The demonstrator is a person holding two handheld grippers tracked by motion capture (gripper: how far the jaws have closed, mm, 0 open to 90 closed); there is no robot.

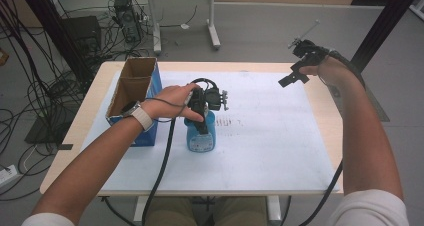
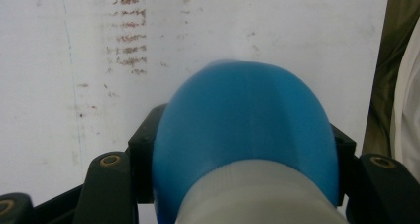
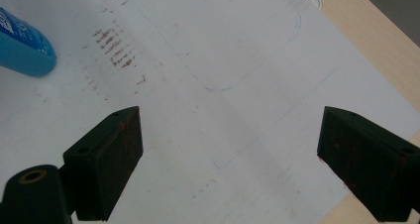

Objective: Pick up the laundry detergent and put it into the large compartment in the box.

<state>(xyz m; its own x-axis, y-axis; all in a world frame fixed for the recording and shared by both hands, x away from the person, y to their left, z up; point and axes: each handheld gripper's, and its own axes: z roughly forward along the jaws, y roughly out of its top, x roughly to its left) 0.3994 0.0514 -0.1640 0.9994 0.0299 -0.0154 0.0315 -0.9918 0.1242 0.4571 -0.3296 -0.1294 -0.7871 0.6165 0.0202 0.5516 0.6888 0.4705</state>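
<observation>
One wooden desk [image 1: 325,116] carries a white sheet [image 1: 270,136] marked with faint brown smudges and thin blue lines. The left tool [image 1: 201,117] is clamped on the blue bottle [image 1: 201,136], which stands upright near the sheet's middle, just beside a blue cardboard box [image 1: 135,98]. The right tool [image 1: 295,68] hangs released above the far right corner. Cables [image 1: 30,86] cover the grey floor beyond.

One blue bottle [image 1: 201,134] stands near the middle of the tabletop [image 1: 320,121]. One open cardboard box [image 1: 134,98] with blue sides, divided into two compartments, sits at the left edge. One white paper sheet [image 1: 270,141] covers most of the tabletop. Two grippers: the left gripper [image 1: 200,117] and the right gripper [image 1: 294,72].
</observation>
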